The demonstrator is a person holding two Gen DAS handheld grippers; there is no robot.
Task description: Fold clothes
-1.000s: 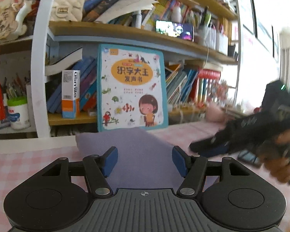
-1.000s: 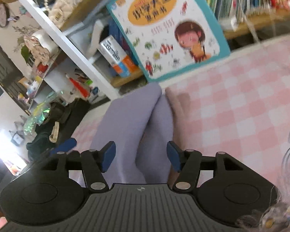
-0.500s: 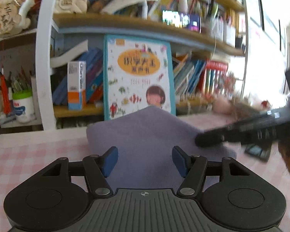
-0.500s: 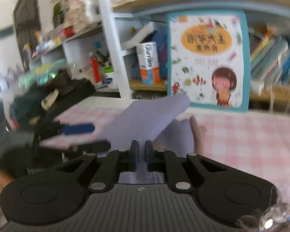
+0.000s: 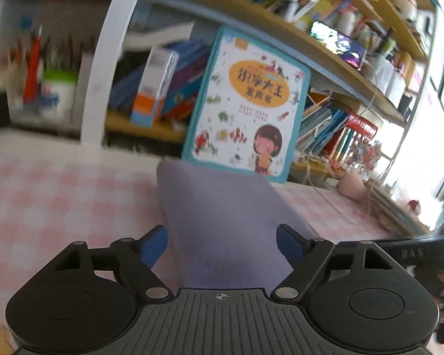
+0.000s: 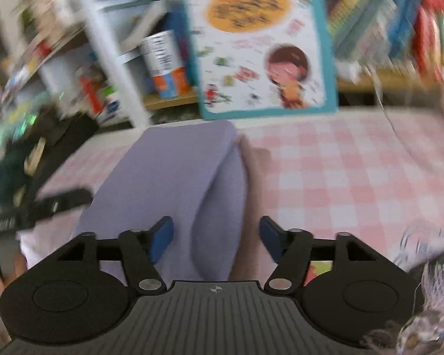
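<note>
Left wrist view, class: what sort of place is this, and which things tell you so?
Most likely a home study corner or child's room. Crowded shelves of books stand behind a table with a pink checked cloth, a children's picture book leans against them, and a pot of pens sits at the left.

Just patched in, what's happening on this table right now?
A person is folding a lilac garment on the pink checked tablecloth, with a handheld claw in each hand. Both the left claw and right claw are opening over the cloth, gripping nothing. The garment lies folded lengthwise, in front of a propped-up picture book.
</note>
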